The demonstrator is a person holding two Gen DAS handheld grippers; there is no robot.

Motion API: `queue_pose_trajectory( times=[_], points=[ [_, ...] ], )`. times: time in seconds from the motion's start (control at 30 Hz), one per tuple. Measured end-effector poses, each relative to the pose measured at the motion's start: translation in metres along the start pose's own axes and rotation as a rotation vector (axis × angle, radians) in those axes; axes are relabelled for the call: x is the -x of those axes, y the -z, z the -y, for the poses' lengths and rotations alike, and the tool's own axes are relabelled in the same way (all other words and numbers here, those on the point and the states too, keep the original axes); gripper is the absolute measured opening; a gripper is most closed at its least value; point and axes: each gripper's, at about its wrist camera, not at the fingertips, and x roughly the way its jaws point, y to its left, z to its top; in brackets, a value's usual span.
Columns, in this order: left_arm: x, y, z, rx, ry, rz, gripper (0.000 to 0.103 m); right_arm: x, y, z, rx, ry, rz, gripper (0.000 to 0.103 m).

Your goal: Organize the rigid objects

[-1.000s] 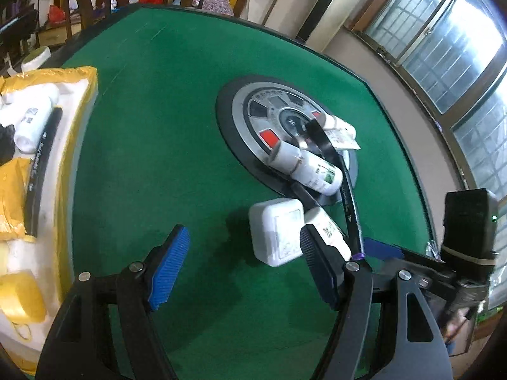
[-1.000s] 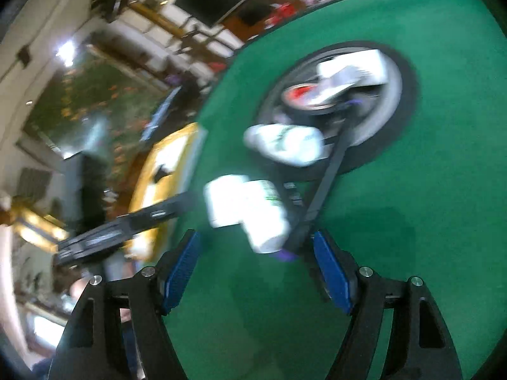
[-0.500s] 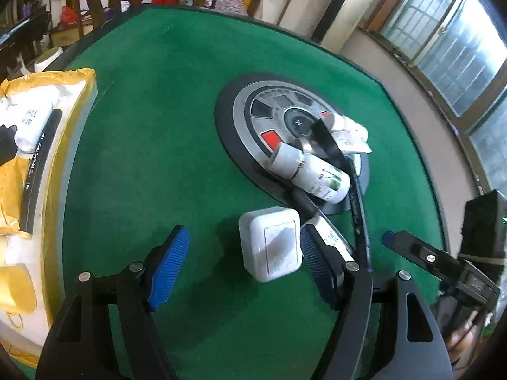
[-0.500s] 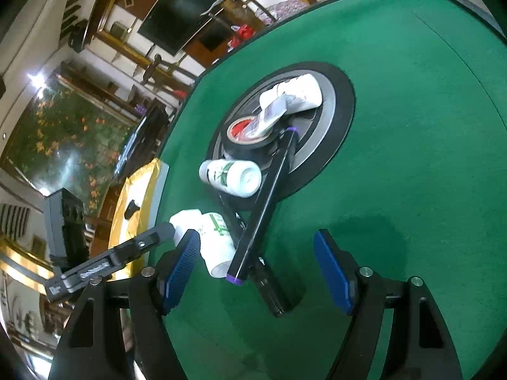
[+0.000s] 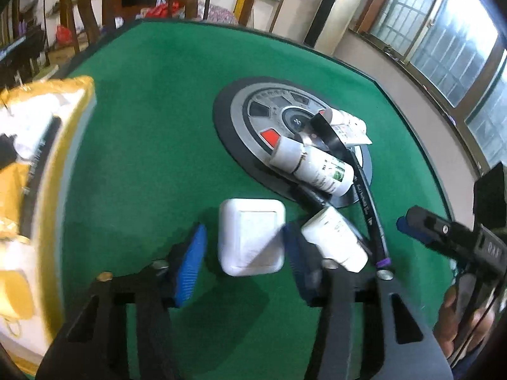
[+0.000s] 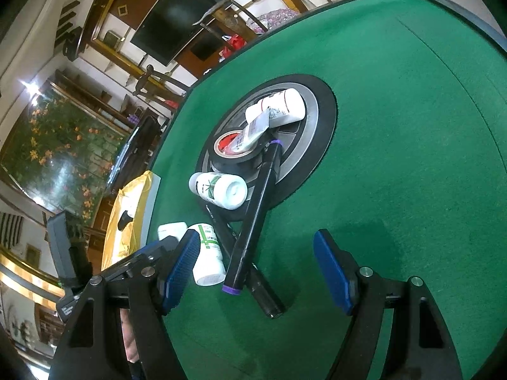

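The white switch box [image 5: 250,236] is lying flat on the green worktop [image 5: 152,145], and the left claw [image 5: 244,253] is straddling it with its jaws apart, one blue pad on each side and neither visibly pressing yet. The frame is blurred at the right pad, so contact there cannot be confirmed.

Recommended procedure for the step in hand, judged to be the pickup of the box: centre the pads on the two opposite side walls, keep them parallel to those walls, and avoid catching the white bottle [image 5: 334,237] that is lying just beside the right pad. The box is a smooth, rounded-corner plastic square; the ribbed pads should be gripping it well if seated low on the walls.

The right claw [image 6: 256,269] is hovering with its jaws wide apart and nothing between the pads, over the lower ends of the black marker [image 6: 253,221] with the purple cap and a second dark pen [image 6: 266,297] crossing beneath it.

Further out, a second white bottle [image 5: 312,166] with a green label is resting on its side at the rim of the round grey disc [image 5: 253,117], and a black tape roll [image 6: 237,155] and a third bottle [image 6: 279,107] are sitting on the disc. The worktop covering appears to be matte felt. At the left edge, a white foam tray [image 5: 41,145] with yellow tape is holding items already sorted.
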Motion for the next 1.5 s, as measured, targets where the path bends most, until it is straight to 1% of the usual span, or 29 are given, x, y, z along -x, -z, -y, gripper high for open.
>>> queue_pose_trajectory(
  times=[0.03,0.2,0.33,0.53,0.67,0.73,0.8,0.83,0.87,0.93,1.0,1.03,1.07,1.1,1.17,1.23,1.33,1.5],
  points=[
    [0.003,0.001,-0.002,-0.005,-0.002,0.009,0.038,-0.001,0.000,0.000,0.000,0.004,-0.001,0.069],
    [0.000,0.001,-0.006,-0.004,0.002,0.023,0.038,-0.004,0.000,0.001,0.009,0.026,-0.002,0.069],
    [-0.001,0.001,0.002,-0.051,-0.024,0.043,0.039,-0.006,0.001,0.004,0.011,0.044,-0.006,0.069],
    [-0.012,-0.009,0.004,-0.067,-0.014,0.061,0.039,-0.006,0.000,0.005,0.023,0.052,-0.009,0.069],
    [-0.009,-0.004,0.006,-0.070,-0.025,0.113,0.038,-0.003,0.000,0.007,0.021,0.057,0.002,0.069],
    [0.000,-0.003,0.004,-0.073,-0.017,0.139,0.038,0.000,-0.001,0.008,0.020,0.055,0.012,0.069],
    [0.011,-0.003,0.004,-0.082,-0.018,0.187,0.038,0.000,0.000,0.006,0.029,0.054,0.017,0.069],
    [0.019,-0.004,0.004,-0.087,-0.028,0.225,0.038,-0.001,0.000,0.004,0.038,0.051,0.015,0.069],
    [0.022,-0.004,0.004,-0.091,-0.030,0.243,0.038,-0.002,0.001,0.001,0.047,0.044,0.017,0.069],
    [0.024,-0.004,0.002,-0.095,-0.027,0.256,0.038,-0.008,0.000,-0.006,0.063,0.037,0.003,0.068],
    [0.019,-0.004,0.000,-0.097,-0.023,0.239,0.038,-0.015,-0.002,-0.011,0.064,0.055,-0.007,0.066],
    [0.017,-0.004,-0.001,-0.098,-0.019,0.231,0.038,-0.018,-0.004,-0.013,0.060,0.073,-0.011,0.059],
    [0.017,-0.004,-0.001,-0.101,-0.022,0.234,0.038,-0.023,-0.006,-0.015,0.064,0.093,-0.023,0.047],
    [0.018,-0.004,-0.001,-0.104,-0.025,0.239,0.038,-0.028,-0.006,-0.016,0.066,0.119,-0.036,0.042],
    [0.021,-0.005,0.001,-0.113,-0.043,0.260,0.038,-0.034,-0.009,-0.020,0.082,0.175,-0.034,0.021],
    [0.023,-0.005,0.000,-0.112,-0.046,0.270,0.038,-0.037,-0.009,-0.024,0.105,0.190,-0.040,0.019],
    [0.023,-0.005,-0.002,-0.103,-0.037,0.268,0.038,-0.030,-0.003,-0.023,0.116,0.206,-0.013,0.017],
    [0.020,-0.006,-0.001,-0.101,-0.033,0.258,0.038,-0.005,0.000,-0.011,0.110,0.165,0.044,0.015]
  ],
)
